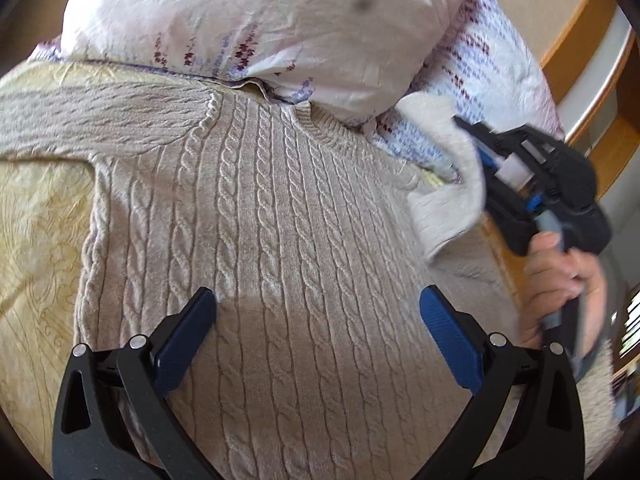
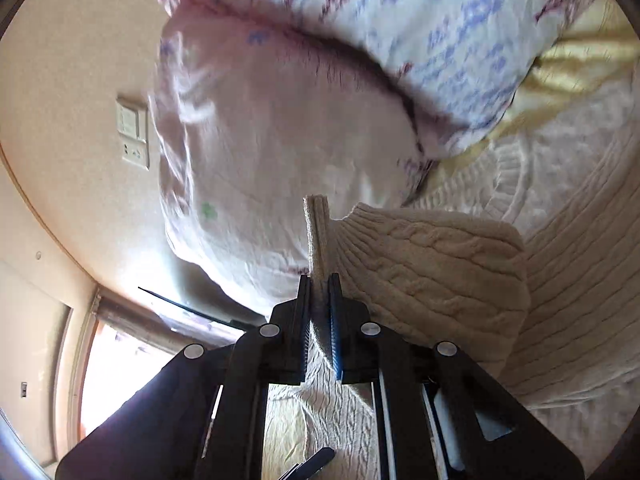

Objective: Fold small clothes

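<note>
— Hand-held gripper on the right [image 2: 319, 280] pinches the sweater's [image 1: 280, 220] sleeve cuff [image 2: 316, 216]; the left one [image 1: 318, 308] hangs spread above its body on the bed [image 1: 36, 208].

— Risk?

— Thin bite; a quick pull could slip it, or drag the body askew.

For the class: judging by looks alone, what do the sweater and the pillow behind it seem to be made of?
Sweater: a soft beige yarn knit, wool or acrylic I cannot tell; raised cable twists and ribbing show it.
Pillow: a thin woven cover, probably cotton, matte; fine creases and a printed flower pattern suggest this.
</note>
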The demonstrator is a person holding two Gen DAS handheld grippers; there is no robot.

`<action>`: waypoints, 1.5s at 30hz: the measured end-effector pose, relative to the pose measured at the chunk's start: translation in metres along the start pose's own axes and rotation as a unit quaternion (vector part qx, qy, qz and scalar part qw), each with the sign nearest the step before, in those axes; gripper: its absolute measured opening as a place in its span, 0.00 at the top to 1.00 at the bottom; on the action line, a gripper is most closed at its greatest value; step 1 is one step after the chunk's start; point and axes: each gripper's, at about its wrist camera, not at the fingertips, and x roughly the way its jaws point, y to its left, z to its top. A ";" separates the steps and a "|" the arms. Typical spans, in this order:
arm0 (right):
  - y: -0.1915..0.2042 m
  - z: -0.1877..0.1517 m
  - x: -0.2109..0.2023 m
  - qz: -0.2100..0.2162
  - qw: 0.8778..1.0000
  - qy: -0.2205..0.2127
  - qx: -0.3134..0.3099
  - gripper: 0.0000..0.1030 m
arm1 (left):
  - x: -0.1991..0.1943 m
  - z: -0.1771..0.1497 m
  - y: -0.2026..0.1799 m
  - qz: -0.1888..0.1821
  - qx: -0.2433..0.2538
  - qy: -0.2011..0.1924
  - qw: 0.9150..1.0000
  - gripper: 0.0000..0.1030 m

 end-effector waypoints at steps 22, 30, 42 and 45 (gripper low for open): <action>0.081 -0.099 0.111 -0.275 0.877 0.104 -0.380 0.67 | -0.099 0.011 0.095 0.094 -0.061 -0.159 0.981 0.02; 0.070 -0.102 0.160 -0.328 0.839 0.126 -0.416 0.55 | -0.105 0.008 0.103 0.074 -0.080 -0.166 0.980 0.02; 0.087 -0.086 0.133 -0.216 0.912 0.080 -0.340 0.92 | -0.106 0.006 0.136 0.032 -0.132 -0.157 0.978 0.02; 0.090 -0.093 0.133 -0.169 0.926 0.105 -0.322 0.92 | -0.109 0.009 0.152 0.007 -0.171 -0.164 0.972 0.02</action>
